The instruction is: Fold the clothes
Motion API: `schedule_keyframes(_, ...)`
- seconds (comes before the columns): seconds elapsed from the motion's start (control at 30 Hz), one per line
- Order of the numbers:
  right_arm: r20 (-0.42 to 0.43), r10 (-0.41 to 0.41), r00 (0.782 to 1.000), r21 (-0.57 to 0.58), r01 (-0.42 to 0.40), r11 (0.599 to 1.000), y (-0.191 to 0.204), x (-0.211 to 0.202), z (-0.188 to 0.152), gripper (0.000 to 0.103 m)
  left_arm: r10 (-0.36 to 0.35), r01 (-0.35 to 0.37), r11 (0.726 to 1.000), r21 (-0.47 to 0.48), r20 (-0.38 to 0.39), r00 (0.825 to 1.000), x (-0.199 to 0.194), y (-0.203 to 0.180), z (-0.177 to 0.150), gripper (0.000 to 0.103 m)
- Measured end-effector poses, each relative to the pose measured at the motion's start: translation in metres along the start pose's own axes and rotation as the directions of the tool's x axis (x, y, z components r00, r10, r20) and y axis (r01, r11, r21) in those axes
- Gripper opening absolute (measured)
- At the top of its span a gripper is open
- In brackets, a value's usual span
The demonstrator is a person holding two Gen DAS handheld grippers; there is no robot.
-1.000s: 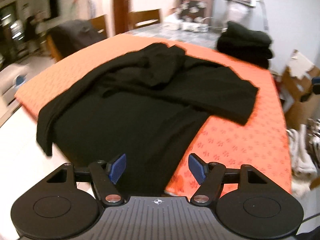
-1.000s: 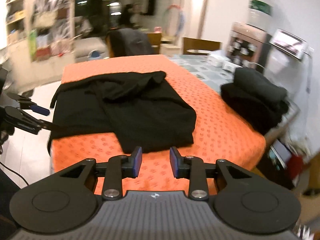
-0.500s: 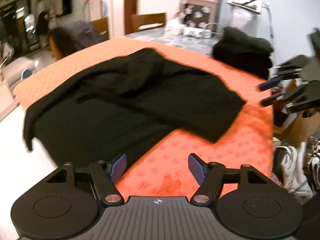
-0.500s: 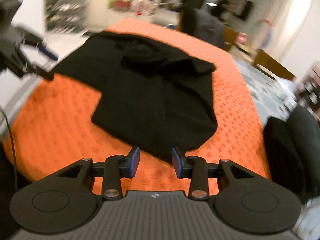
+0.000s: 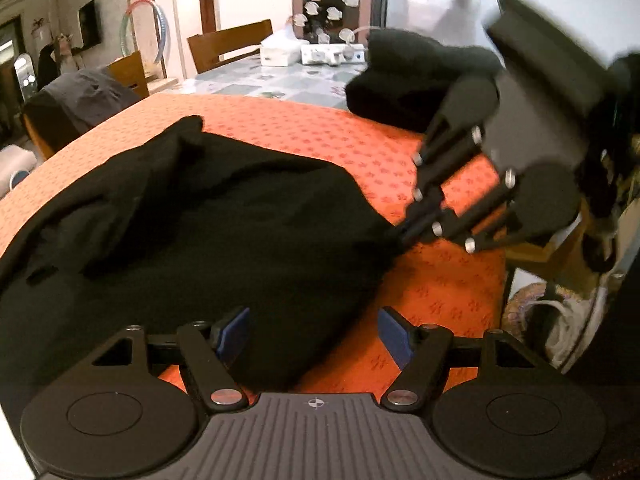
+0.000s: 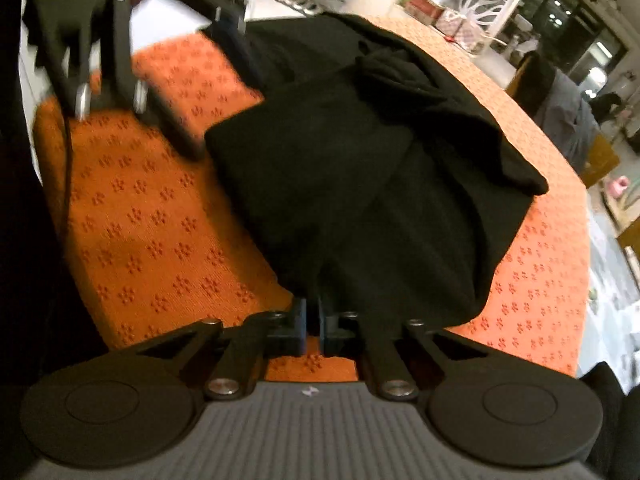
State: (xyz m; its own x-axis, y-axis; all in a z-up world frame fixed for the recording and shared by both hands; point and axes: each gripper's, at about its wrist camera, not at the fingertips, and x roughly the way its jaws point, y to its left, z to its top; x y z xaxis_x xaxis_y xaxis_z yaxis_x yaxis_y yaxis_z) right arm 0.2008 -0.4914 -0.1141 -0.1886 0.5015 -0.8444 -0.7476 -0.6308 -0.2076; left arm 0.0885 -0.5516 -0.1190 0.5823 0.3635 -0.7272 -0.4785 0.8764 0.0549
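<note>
Black cloth fills your view: one black garment (image 5: 208, 240) lies rumpled on the orange tablecloth (image 5: 436, 292). Your left gripper (image 5: 314, 334) hovers spread over its near hem; your right gripper (image 6: 313, 322) pinches the garment's corner (its own view shows this). One folded black pile (image 5: 416, 76) sits beyond.

Black left gripper (image 5: 314, 334): blue-padded fingers (image 5: 236, 332), silver screws, round side discs, ribbed grey body, crosshair mark. Right gripper (image 6: 312, 322): same build, black linkage bars.

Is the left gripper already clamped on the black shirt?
No, the left gripper has its blue pads wide apart, with the black shirt edge lying loose between them.
</note>
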Motion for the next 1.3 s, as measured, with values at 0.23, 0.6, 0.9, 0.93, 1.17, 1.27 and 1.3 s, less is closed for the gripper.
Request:
schedule_keyframes(0.23,0.082,0.112,0.990,0.103,-0.120,0.987,-0.040,-0.030,0.013,0.005,0.178,-0.179,0.981,0.071,0.019,0.984,0.031,-0.031,0.025,0.019)
schedule_keyframes(0.6,0.240,0.137,0.961,-0.154,-0.101,0.983,-0.050,-0.056,0.020,0.052,0.113,-0.113,0.994,0.015,-0.006,0.994,0.028,-0.013,0.046,0.009)
schedule_keyframes(0.9,0.156,0.164,0.974,-0.488,-0.068,0.870,-0.029,-0.035,0.027,0.010,0.105,-0.103,0.993,-0.058,0.030,0.994,0.011,0.006,0.041,0.038)
schedule_keyframes(0.93,0.152,0.164,0.975,-0.487,-0.070,0.870,-0.030,-0.035,0.029,0.008,0.124,-0.122,0.991,-0.060,0.037,0.992,0.006,0.009,0.037,0.052)
schedule_keyframes(1.17,0.174,0.111,0.978,-0.395,-0.033,0.918,-0.046,-0.057,0.051,0.007,0.287,-0.287,0.952,-0.106,-0.012,0.958,-0.019,0.038,-0.016,0.063)
schedule_keyframes(1.27,0.175,0.089,0.980,-0.355,-0.022,0.934,-0.057,-0.062,0.064,0.007,0.331,-0.335,0.934,-0.128,-0.046,0.942,-0.017,0.051,-0.033,0.063)
schedule_keyframes(1.3,0.175,0.083,0.981,-0.344,-0.018,0.939,-0.061,-0.063,0.067,0.007,0.346,-0.351,0.927,-0.134,-0.056,0.937,-0.015,0.055,-0.038,0.063)
